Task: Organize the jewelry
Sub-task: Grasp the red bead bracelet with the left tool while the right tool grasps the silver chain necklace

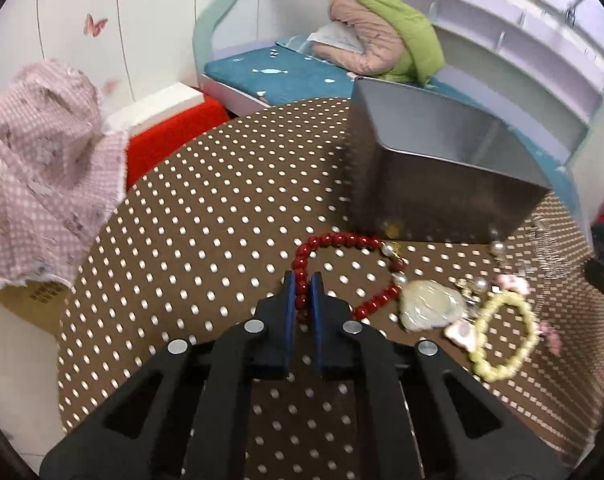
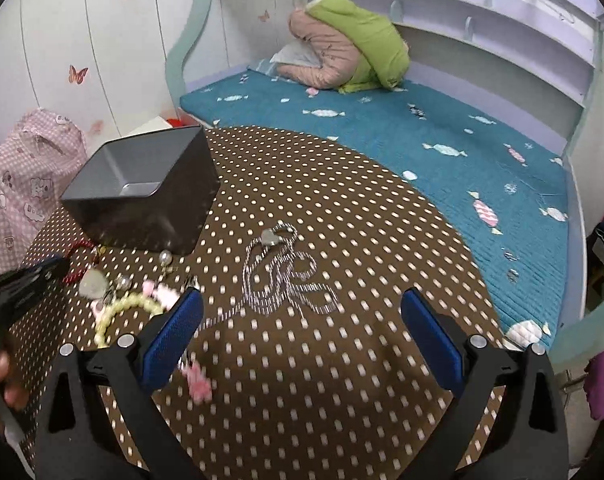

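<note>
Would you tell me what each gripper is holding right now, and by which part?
The left gripper is shut on the red bead bracelet, pinching its beaded strand. The right gripper is open and holds nothing.

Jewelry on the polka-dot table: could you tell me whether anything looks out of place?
Yes: all lies loose outside the grey square box. The silver chain necklace sprawls tangled, and the yellow bead bracelet overlaps pink charms. The left gripper pinches the red bead bracelet.
</note>
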